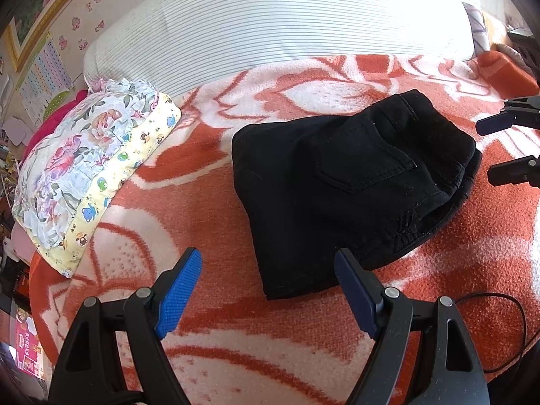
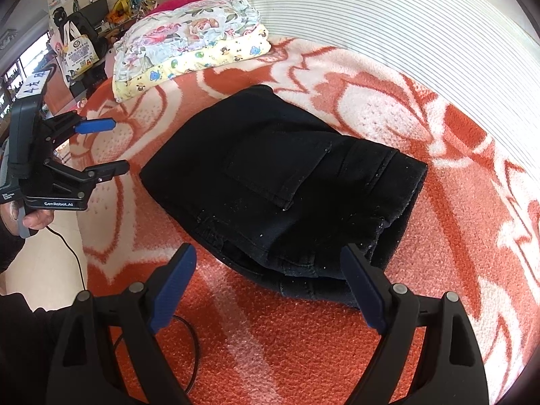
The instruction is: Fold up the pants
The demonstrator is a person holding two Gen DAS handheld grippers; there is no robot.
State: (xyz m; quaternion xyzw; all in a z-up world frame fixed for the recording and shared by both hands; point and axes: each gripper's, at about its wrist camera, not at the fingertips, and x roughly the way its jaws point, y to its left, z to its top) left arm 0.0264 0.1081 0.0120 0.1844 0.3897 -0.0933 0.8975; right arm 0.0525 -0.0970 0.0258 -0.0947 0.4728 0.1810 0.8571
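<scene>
Lying folded into a compact bundle on the orange-and-white blanket of the bed: black pants, back pocket uppermost. Left gripper is held spread wide, nothing between its pads, just short of the bundle's near edge. Right gripper is likewise held wide and empty. Floral folded bedding is stacked well apart, beside a striped mattress.

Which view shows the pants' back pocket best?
Right wrist view. The back pocket sits near the middle of the frame on the folded black pants, large, with its stitched edges and lower corner clear. The left wrist view also shows the pocket, but smaller, farther off and darker, so its seams are harder to trace.
</scene>
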